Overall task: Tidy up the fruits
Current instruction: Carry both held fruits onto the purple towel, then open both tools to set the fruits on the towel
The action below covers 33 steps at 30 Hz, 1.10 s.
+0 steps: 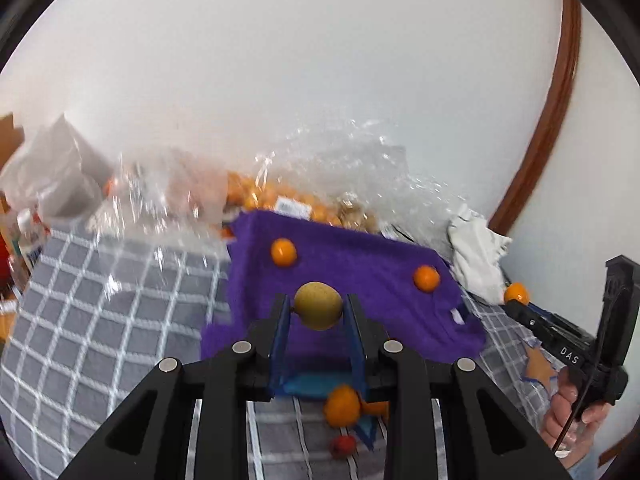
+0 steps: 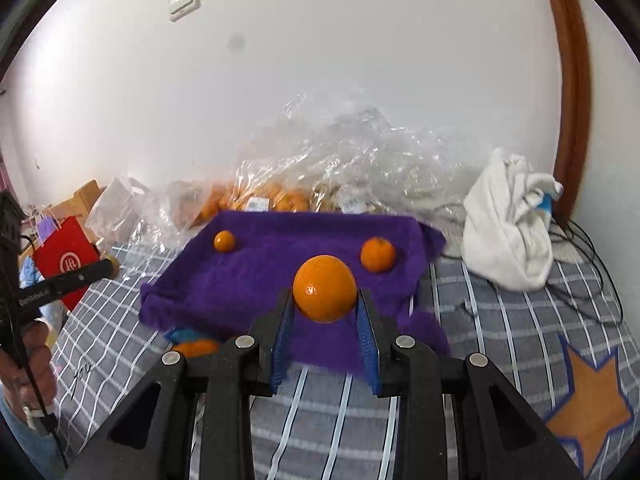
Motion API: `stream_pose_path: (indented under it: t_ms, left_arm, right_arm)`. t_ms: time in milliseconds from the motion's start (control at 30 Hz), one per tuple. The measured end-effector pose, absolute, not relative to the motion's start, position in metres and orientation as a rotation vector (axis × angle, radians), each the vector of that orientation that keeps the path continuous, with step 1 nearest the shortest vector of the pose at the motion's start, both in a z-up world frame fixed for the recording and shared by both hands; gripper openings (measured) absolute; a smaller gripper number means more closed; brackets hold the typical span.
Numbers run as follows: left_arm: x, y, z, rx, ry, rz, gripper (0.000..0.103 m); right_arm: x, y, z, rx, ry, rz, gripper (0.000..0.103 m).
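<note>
Orange and glossy, a round orange [image 2: 324, 288] sits clamped between the blue pads of the right gripper [image 2: 325, 306], raised above the near edge of a purple towel [image 2: 256, 280]. Yellow-green and speckled, a pear-like fruit [image 1: 318, 305] is pinched the same way in the left gripper [image 1: 318, 312], also lifted over the towel's near part.

Two small mandarins lie on the towel, well apart: one toward its far left [image 2: 224, 241], one toward its far right [image 2: 377, 254]. Just off the towel's near left edge, another orange [image 1: 342, 406] rests on the bedding, with a small red fruit [image 1: 343, 445] nearer still.

Under everything spreads a grey checked bedcover [image 2: 500, 320] with an orange star patch [image 2: 588, 404] at the near right. Behind the towel, against the white wall [image 2: 320, 60], crumpled clear plastic bags [image 2: 340, 152] hold more oranges. A white cloth bundle [image 2: 508, 220] sits at the far right, a red paper bag [image 2: 66, 260] at the far left. A hand [image 1: 568, 416] grips the right tool's handle in the left wrist view.
</note>
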State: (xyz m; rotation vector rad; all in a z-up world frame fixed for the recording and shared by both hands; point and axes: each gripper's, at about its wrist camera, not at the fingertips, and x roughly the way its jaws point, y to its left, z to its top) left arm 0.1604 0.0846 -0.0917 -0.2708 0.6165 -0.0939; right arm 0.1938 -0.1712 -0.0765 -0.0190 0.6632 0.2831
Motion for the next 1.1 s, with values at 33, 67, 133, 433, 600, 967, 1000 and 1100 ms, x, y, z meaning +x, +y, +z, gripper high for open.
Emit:
stream_pose_path:
  t_ms: [33,67,133,433,600,967,1000,1100]
  left_arm:
    - [0.17,0.083,-0.09,-0.26,0.615,-0.084,0.026]
    - [0.176,0.081,-0.089,-0.26,0.615,-0.081,0.026]
    - [0.191,0.079,-0.091,-0.272,0.621,-0.076,0.026]
    - [0.258,0.074,-0.136,-0.328,0.65,0.006,0.026]
    - [0.269,0.079,-0.166,-0.324,0.709,0.004,0.026]
    - [0.279,0.082,-0.179,-0.332,0.742,0.014,0.026]
    - [0.28,0.082,-0.18,-0.327,0.745,0.019,0.026]
    - [0.282,0.08,-0.182,-0.309,0.749,0.031,0.026]
  right_arm:
    - [0.201,-0.171,-0.075,-0.016,0.662,0.283,0.031]
    - [0.206,-0.171,-0.073,-0.013,0.658,0.287,0.031]
    - [0.219,-0.17,-0.07,-0.011,0.651,0.285,0.031]
    - [0.271,-0.174,-0.108,0.025,0.72,0.258,0.031]
    - [0.285,-0.179,-0.141,0.037,0.803,0.255,0.031]
    - [0.297,-0.182,-0.17,0.028,0.851,0.227,0.032]
    - [0.296,-0.181,-0.17,0.017,0.849,0.224,0.032]
    - [0.295,-0.178,-0.17,0.0,0.846,0.221,0.032]
